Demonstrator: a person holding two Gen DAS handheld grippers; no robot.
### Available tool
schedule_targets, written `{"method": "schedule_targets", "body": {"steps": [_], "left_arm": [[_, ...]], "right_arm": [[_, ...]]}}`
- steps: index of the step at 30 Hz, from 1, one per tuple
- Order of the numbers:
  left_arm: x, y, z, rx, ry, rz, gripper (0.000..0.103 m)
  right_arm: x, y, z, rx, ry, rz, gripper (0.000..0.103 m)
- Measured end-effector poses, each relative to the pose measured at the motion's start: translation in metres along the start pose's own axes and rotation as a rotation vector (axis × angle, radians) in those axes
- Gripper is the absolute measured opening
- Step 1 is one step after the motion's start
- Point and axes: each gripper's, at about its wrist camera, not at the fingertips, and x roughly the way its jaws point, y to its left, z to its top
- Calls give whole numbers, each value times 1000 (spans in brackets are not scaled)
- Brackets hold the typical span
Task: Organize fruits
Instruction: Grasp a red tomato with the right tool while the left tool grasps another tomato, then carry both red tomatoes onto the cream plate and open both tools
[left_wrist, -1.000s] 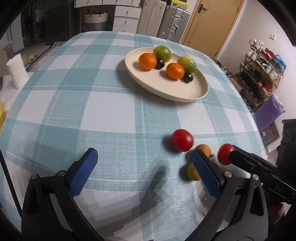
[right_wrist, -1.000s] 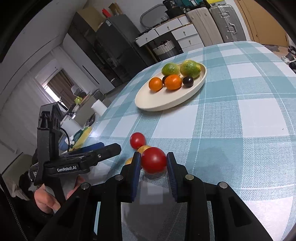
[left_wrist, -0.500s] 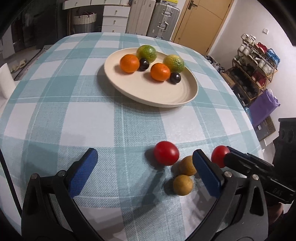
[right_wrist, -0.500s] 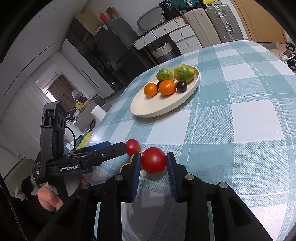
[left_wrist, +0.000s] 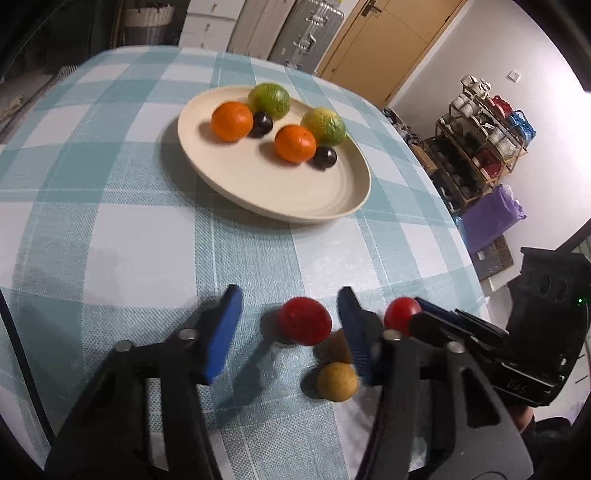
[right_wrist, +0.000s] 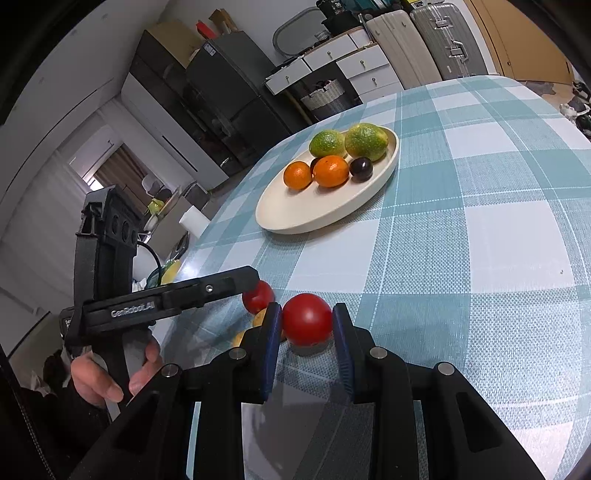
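We see a round table under a teal-and-white checked cloth (left_wrist: 140, 258), suitcases and drawers behind. Our right gripper (right_wrist: 306, 325) clamps a red tomato (right_wrist: 307, 324) just above the cloth; our left gripper (left_wrist: 291, 325) stands apart around another red tomato (left_wrist: 304, 320). The cream oval plate (left_wrist: 295, 195) lies beyond.

My left wrist camera sits low over the table edge, facing the plate (left_wrist: 258, 192) at upper centre. My right one looks leftward, plate (right_wrist: 295, 218) upper centre. Both share the nearby red tomatoes.
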Motion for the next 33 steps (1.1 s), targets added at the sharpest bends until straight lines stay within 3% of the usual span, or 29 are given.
{"method": "schedule_targets", "body": {"steps": [4, 7, 17, 33], "left_arm": [[5, 0, -2, 3, 32, -29, 38], [8, -6, -4, 23, 44, -55, 26], [-4, -11, 2, 46, 15, -65, 25], [-20, 12, 63, 6, -84, -61, 25]], "right_arm": [[2, 1, 2, -6, 3, 1, 29], [3, 2, 3, -12, 6, 3, 29], [2, 4, 10, -23, 3, -9, 29], [23, 16, 57, -76, -27, -3, 29]]}}
